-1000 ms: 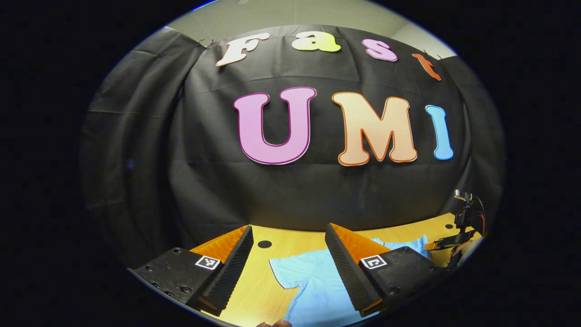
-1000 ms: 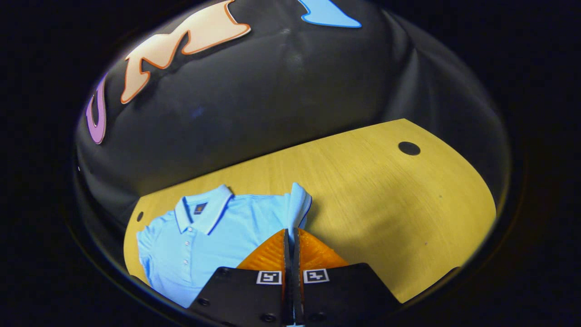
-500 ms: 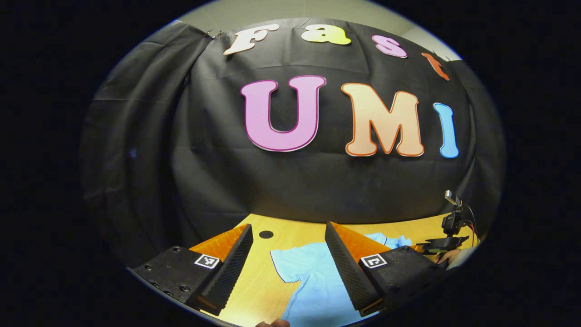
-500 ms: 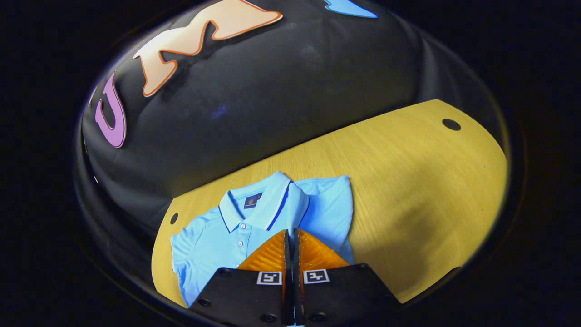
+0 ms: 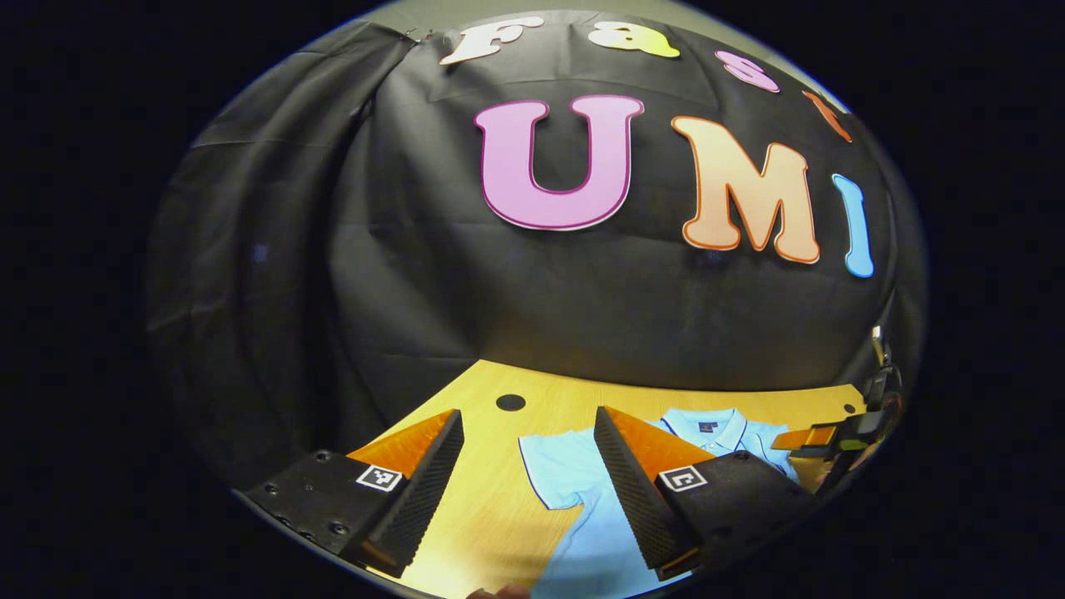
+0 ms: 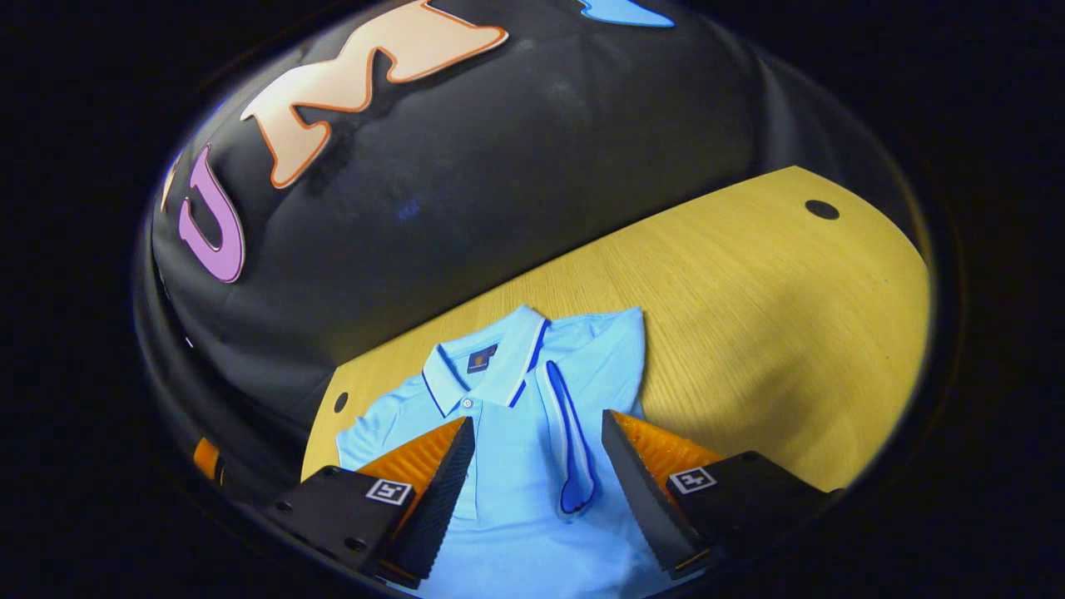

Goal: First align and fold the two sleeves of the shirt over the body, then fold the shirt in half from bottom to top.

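Observation:
A light blue polo shirt [image 6: 599,349] lies face up on the wooden table [image 6: 749,291], collar [image 6: 491,366] toward the wall. One sleeve [image 6: 574,466], edged in dark blue, lies folded over the body. My right gripper [image 6: 537,499] is open just above the shirt's chest, with that sleeve between its fingers and untouched. The other sleeve [image 5: 553,466] lies flat and spread out on the table [image 5: 474,516]. My left gripper [image 5: 528,499] is open above it, near the shirt's [image 5: 599,541] side. In the left gripper view the right gripper [image 5: 819,438] shows at the far right.
Black cloth walls close off the back of the table. Small dark holes [image 6: 821,209] [image 5: 510,402] mark the tabletop near its far corners. Bare wood stretches to the right of the shirt in the right gripper view.
My right gripper carried the sleeve over the body, then opened and let it go. The left gripper tipped down and moved slightly toward the shirt, still open.

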The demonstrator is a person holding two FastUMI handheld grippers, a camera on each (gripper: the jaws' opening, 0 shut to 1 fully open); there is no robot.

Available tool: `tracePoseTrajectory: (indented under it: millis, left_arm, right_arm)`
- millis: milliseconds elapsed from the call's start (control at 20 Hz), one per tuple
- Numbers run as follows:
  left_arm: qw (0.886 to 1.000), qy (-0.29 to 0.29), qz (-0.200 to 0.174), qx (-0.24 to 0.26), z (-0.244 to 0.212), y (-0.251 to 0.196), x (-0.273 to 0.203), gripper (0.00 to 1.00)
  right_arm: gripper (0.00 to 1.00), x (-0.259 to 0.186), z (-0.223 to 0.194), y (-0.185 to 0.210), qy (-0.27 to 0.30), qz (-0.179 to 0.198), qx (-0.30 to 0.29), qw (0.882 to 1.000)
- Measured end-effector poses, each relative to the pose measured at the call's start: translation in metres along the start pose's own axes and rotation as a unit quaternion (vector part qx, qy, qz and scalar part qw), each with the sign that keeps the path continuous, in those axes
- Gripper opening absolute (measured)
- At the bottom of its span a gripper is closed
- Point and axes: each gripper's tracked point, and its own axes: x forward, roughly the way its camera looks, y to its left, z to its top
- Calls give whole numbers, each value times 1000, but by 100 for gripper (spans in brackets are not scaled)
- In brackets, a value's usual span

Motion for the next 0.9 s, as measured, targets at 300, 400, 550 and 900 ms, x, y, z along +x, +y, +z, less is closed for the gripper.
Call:
tracePoseTrajectory:
  millis: [300, 400, 550, 900]
  left_arm:
    - [999, 50, -19, 11, -55, -14, 54, 95]
    - [997, 71, -24, 20, -75, -19, 69, 95]
    - [994, 100, -35, 31, -106, -29, 92, 95]
    - [984, 167, -8, 55, -164, -19, 123, 95]
  right_arm:
    - [97, -38, 10, -32, -27, -23, -59, 998]
    - [97, -48, 9, -47, -28, -35, -71, 996]
    - [97, -59, 6, -72, -30, -63, -89, 994]
    - [97, -63, 0, -93, -25, -84, -88, 992]
